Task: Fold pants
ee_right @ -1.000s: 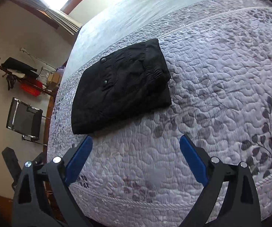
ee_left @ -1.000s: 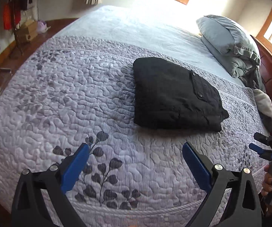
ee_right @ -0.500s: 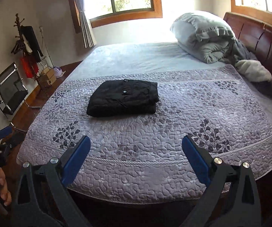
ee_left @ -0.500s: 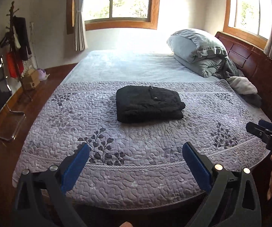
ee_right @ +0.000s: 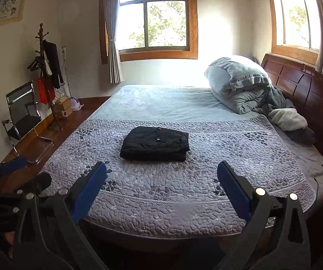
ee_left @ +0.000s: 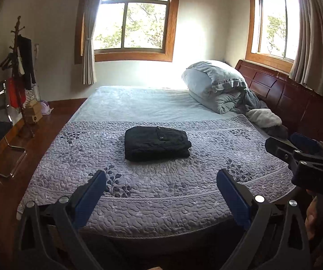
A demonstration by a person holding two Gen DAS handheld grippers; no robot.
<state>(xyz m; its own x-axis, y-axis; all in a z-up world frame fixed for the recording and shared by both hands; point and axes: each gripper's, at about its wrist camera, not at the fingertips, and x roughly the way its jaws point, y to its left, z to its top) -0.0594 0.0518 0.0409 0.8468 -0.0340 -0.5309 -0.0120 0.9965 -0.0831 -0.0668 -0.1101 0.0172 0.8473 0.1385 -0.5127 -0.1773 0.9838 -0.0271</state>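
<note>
- Black pants [ee_left: 157, 143] are lying folded mid-frame on the quilt [ee_left: 139, 193], apparently finished.
- Left claw [ee_left: 161, 191] and right claw [ee_right: 161, 187] are hanging wide open, empty.
- Avoid disturbing the stack.

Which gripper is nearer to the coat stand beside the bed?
Left. The left gripper sits off the bed's near corner on the coat stand side. The right gripper is over by the opposite corner, with the folded pants lying between them.

No words or numbers can be read anywhere; the framed picture on the wall [ee_right: 5, 6] shows small figures and rings, too blurry to make out
</note>
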